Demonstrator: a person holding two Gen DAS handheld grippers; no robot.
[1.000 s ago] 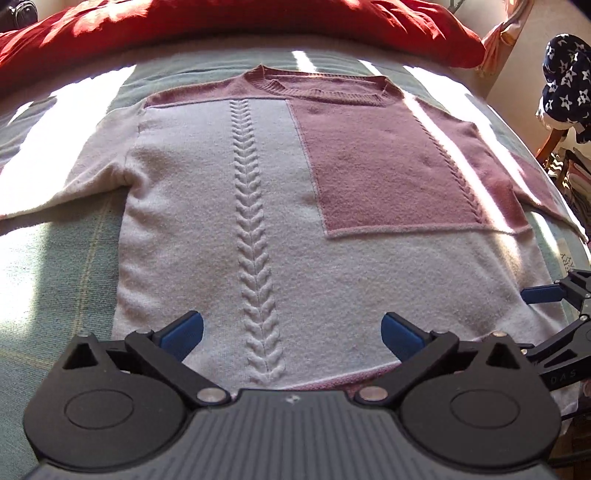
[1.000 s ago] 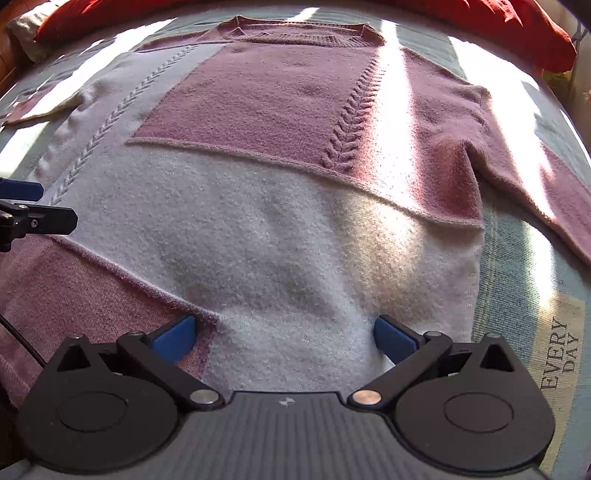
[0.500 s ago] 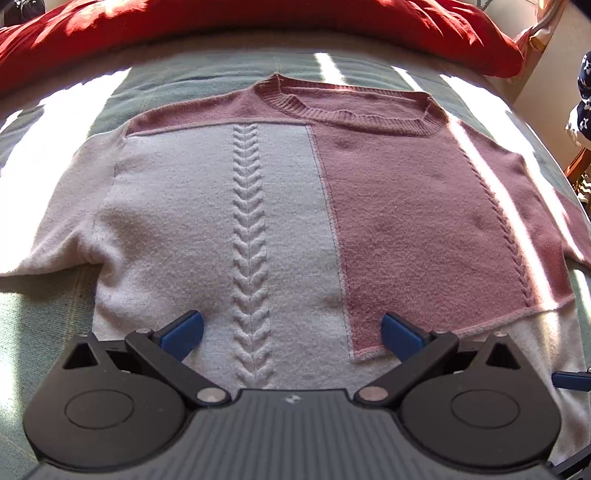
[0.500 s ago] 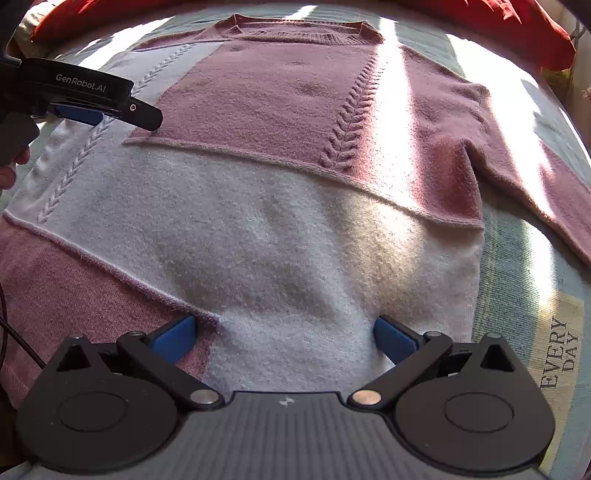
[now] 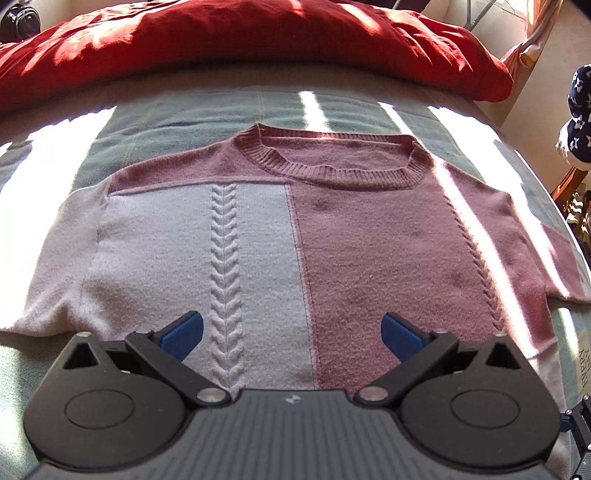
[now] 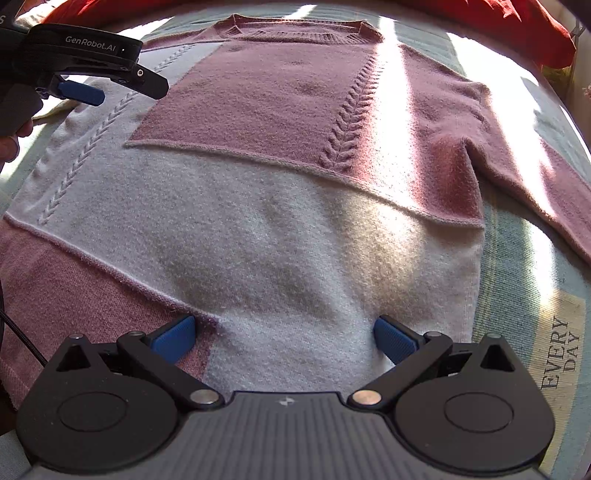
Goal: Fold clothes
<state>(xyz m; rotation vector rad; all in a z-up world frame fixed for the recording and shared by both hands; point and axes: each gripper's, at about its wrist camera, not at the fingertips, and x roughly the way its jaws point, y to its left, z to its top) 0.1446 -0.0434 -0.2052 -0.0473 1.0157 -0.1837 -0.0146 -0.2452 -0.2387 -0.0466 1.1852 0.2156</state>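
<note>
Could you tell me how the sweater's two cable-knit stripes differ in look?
The white cable stripe runs through the white panel; the pink cable stripe runs through the pink panel. A sunbeam crosses the pink one, while the white one lies in shade. Both share the same braided pattern, running lengthwise down the sweater.

The bed [image 5: 207, 110] is covered by a pale green blanket with faint check lines. A red duvet [image 5: 240, 33] lies bunched across the far end of the bed, spanning nearly its full width. Strong sunlight falls across the bed in bright diagonal bands alternating with shadow. Beyond the right edge of the bed, a cream wall [image 5: 546, 48] is visible. A peach-coloured curtain [image 5: 528, 48] hangs near the far right corner. A dark blue fabric with white stars [image 5: 581, 110] hangs against the wall, above part of a wooden frame [image 5: 563, 184]. A beige label [image 6: 561, 343] on the blanket reads "EVERY DAY".
</note>
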